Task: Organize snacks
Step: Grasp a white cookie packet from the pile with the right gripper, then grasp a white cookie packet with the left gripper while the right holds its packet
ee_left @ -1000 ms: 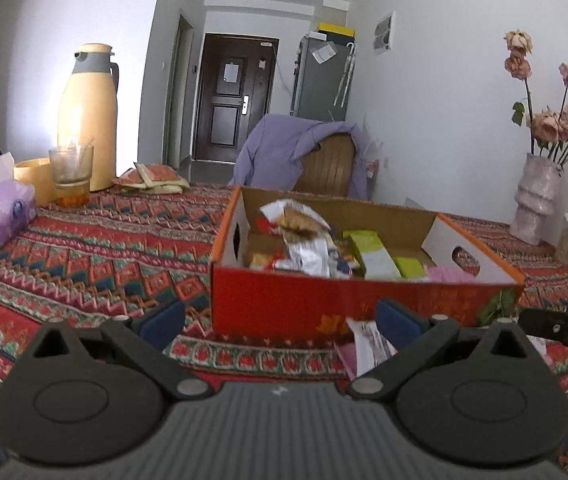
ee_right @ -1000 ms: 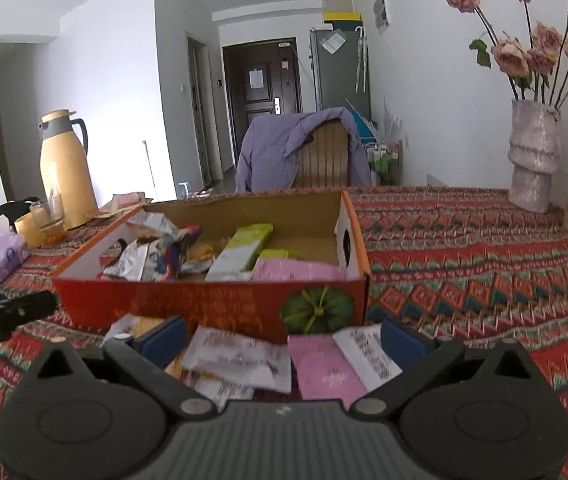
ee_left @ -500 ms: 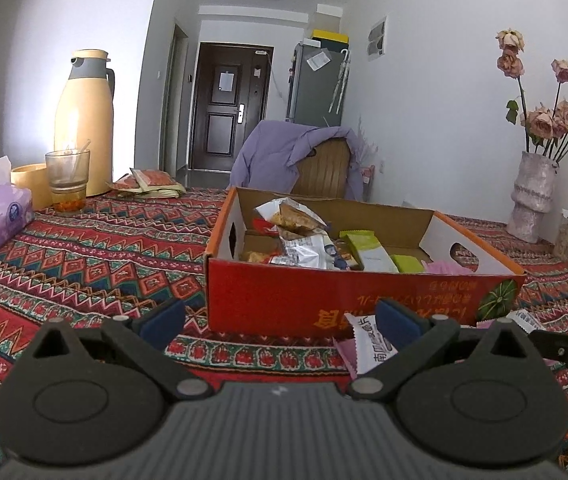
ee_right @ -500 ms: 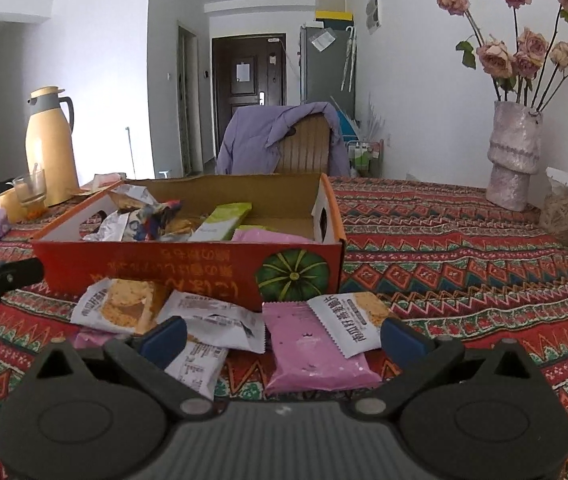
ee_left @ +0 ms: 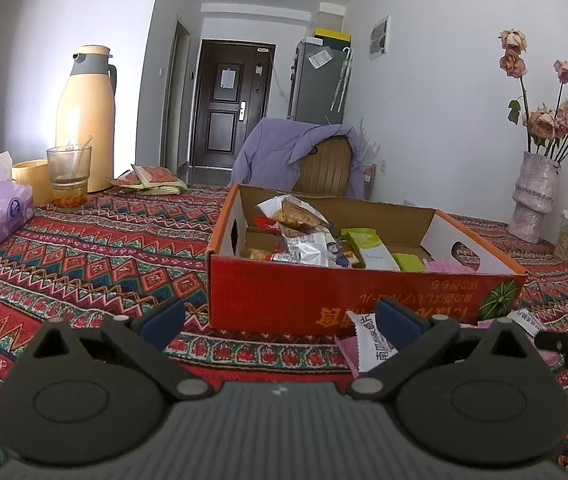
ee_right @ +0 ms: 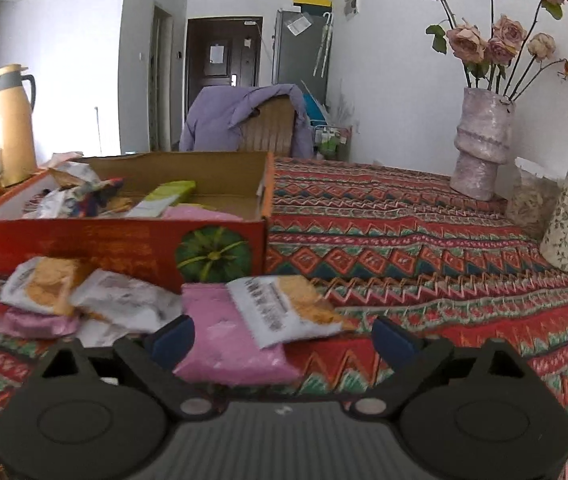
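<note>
Down and forward goes my right claw [ee_right: 282, 334] — jaws just narrowing, spread, flat pink foil snack packet [ee_right: 230, 334] dead ahead between them, unpinched.

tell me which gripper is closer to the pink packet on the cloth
Right. The right gripper is open with the pink packet between its fingers; the left gripper sits further left, before the box.

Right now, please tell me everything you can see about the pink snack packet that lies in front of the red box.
The pink snack packet is a flat, matte pouch, apparently sealed plastic, lying on the patterned tablecloth just before the red cardboard box. A white packet showing orange biscuits overlaps its upper right corner. It lies between the pads of the open right gripper, nearer one pad; its near edge is hidden behind the gripper body.
</note>
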The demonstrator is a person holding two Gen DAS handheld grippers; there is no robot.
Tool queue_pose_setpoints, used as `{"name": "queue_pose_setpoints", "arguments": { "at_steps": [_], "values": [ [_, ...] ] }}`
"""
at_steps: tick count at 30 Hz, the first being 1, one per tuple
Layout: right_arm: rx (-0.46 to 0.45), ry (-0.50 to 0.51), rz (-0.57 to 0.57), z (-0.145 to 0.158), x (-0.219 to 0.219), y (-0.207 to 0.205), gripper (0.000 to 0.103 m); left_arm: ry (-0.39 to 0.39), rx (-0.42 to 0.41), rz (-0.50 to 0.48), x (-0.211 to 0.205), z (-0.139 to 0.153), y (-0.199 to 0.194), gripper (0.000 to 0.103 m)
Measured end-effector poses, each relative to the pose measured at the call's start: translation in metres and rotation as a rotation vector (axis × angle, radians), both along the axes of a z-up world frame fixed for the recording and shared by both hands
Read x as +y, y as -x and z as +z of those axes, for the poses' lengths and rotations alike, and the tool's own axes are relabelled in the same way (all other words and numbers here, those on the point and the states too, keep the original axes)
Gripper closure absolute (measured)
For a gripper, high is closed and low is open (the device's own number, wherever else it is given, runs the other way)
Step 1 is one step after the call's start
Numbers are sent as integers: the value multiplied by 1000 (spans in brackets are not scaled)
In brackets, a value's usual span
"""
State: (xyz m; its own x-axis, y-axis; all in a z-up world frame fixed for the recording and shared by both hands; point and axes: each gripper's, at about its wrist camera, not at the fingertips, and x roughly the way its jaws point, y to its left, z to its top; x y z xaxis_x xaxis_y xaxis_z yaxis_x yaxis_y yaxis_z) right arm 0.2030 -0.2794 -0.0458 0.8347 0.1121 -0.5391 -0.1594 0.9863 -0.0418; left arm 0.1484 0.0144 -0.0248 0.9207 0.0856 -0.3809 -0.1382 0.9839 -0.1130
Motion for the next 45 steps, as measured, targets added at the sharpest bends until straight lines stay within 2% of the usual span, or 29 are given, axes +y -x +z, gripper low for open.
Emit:
{"name": "queue_pose_setpoints", "arguments": {
  "at_steps": [7,9,11,13,16,17,19,29,30,31,32,40,43,45],
  "values": [
    [58,37,16,-2,0,-43,8,9,11,9,2,-2,-1,0],
    [84,2,10,-7,-5,-53,9,12,15,10,3,-2,-2,0],
    [106,-82,10,-11,-15,-61,11,15,18,9,3,-2,-2,0],
    [119,-156,28,-14,-23,-65,19,15,23,8,3,-3,-3,0],
    [148,-267,46,-19,-35,-71,25,16,30,9,4,-4,-4,0],
    [144,-280,46,-20,-37,-71,28,16,32,10,4,-4,-4,0],
    [140,-305,56,-19,-40,-70,41,15,36,14,4,-4,-5,0],
    [30,-332,29,-12,-48,-47,68,2,52,32,3,-6,-7,0],
    [16,-339,24,-11,-50,-45,73,-1,55,35,2,-6,-7,0],
    [5,-348,18,-10,-52,-44,88,-4,60,37,2,-6,-7,0],
    [0,-363,14,-9,-55,-43,93,-11,69,34,0,-5,-8,0],
    [-59,-404,-21,-6,-67,-36,93,-97,84,-49,-43,16,-19,0],
    [-87,-394,-23,-5,-67,-32,93,-121,107,-85,-64,18,-33,0],
    [-88,-394,-19,-5,-66,-32,93,-147,146,-75,-77,15,-45,0]
  ]
}}
